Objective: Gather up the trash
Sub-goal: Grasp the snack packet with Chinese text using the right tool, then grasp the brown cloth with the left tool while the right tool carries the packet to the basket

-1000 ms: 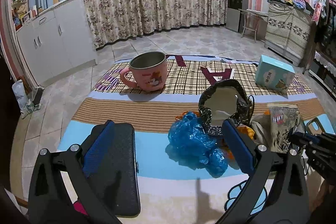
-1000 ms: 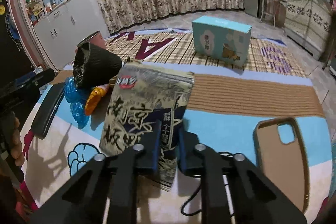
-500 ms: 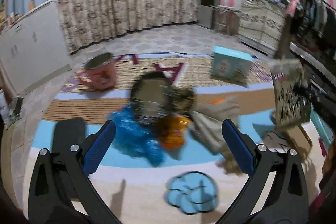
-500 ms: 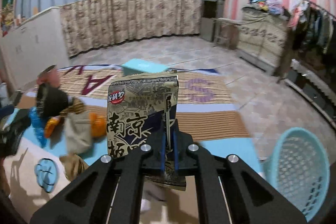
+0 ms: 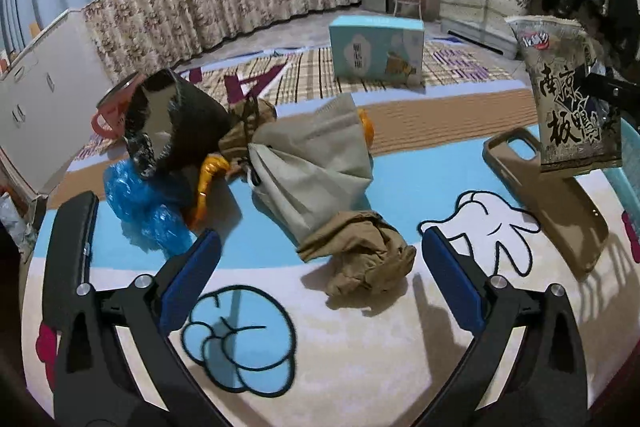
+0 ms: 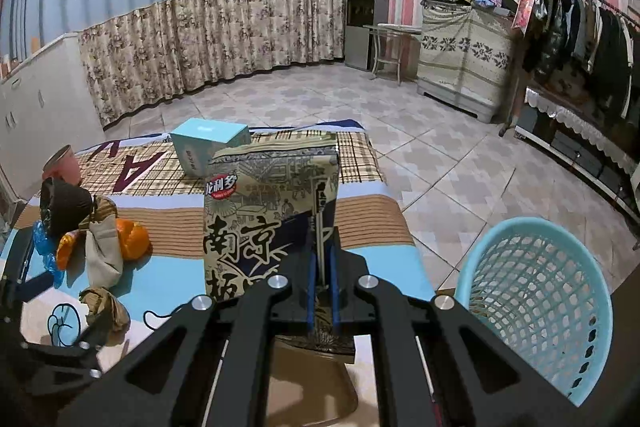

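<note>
Bed w/ cartoon-print blanket (image 5: 360, 367), tiled floor, floral curtains, clothes rack at right. Phone case (image 5: 552, 203) partly hidden behind the snack bag (image 6: 272, 211); pink cup mostly behind a black wrapper (image 5: 172, 123). Right tool (image 6: 322, 291) clamped tight on the snack bag, upright, w/ teal basket (image 6: 536, 303) just beside. Left tool (image 5: 318, 267) wide, jaws closing, nothing gripped; crumpled brown paper (image 5: 360, 259) lies betw. them on the blanket.
</note>
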The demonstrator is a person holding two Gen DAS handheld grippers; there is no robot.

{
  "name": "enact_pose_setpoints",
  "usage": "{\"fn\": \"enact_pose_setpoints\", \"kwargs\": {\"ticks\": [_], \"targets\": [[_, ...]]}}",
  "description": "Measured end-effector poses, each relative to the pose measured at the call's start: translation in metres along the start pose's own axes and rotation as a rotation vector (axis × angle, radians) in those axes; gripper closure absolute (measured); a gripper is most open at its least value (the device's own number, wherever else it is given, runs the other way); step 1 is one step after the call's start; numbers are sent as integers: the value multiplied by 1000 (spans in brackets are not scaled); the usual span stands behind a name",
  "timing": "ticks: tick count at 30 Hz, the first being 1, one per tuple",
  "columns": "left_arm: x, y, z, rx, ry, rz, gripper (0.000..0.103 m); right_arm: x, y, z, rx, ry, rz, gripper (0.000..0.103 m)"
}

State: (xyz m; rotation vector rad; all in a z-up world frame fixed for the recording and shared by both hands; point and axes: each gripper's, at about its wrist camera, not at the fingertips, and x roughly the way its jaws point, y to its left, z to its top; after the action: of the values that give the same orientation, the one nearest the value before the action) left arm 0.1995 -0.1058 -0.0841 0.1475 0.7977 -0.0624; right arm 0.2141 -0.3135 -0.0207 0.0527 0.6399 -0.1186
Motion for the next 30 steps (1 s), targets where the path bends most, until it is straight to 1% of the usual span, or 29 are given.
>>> {"fn": "enact_pose_setpoints", "kwargs": {"ticks": [1, 2, 4, 5, 6, 7, 8, 10, 12, 15, 19, 21, 24, 27, 30], "targets": [[1, 0, 1, -7, 4, -5, 17, 1, 2, -1, 0, 2, 8, 97], [1, 0, 0, -12, 8, -13, 20, 2, 4, -1, -1, 2, 12, 97], [3, -1, 1, -23, 28, -57, 32, 3, 8, -1, -8, 3, 18, 97], [4, -2, 0, -28, 40, -72, 35, 4, 9, -1, -10, 4, 21, 97], [6, -2, 0, -29, 46, -82, 42, 4, 10, -2, -11, 5, 24, 97], [7, -2, -1, -31, 56, -109, 46, 5, 10, -2, -12, 7, 26, 97], [8, -2, -1, -33, 60, -115, 46, 5, 9, -3, -11, 9, 28, 97], [6, -2, -1, -37, 61, -128, 50, 5, 9, -3, -11, 9, 27, 97], [3, 1, 0, -44, 60, -144, 52, 4, 9, -3, -15, 7, 22, 97], [-6, 2, 4, -37, 36, -155, 54, 4, 6, -4, -9, 1, 12, 97], [-29, 1, 15, -25, -19, -186, 54, 5, 5, -4, -1, -2, 1, 97], [-37, 0, 23, -19, -52, -187, 54, 6, 6, -4, 1, -1, 0, 97], [-45, 5, 33, -20, -93, -158, 54, 2, 1, -3, 5, -7, -11, 97], [-48, 11, 40, -44, -100, -165, 54, -6, -12, 1, 15, -18, -35, 97], [-53, 15, 46, -70, -114, -176, 54, -19, -39, 7, 52, -42, -67, 97]]}}
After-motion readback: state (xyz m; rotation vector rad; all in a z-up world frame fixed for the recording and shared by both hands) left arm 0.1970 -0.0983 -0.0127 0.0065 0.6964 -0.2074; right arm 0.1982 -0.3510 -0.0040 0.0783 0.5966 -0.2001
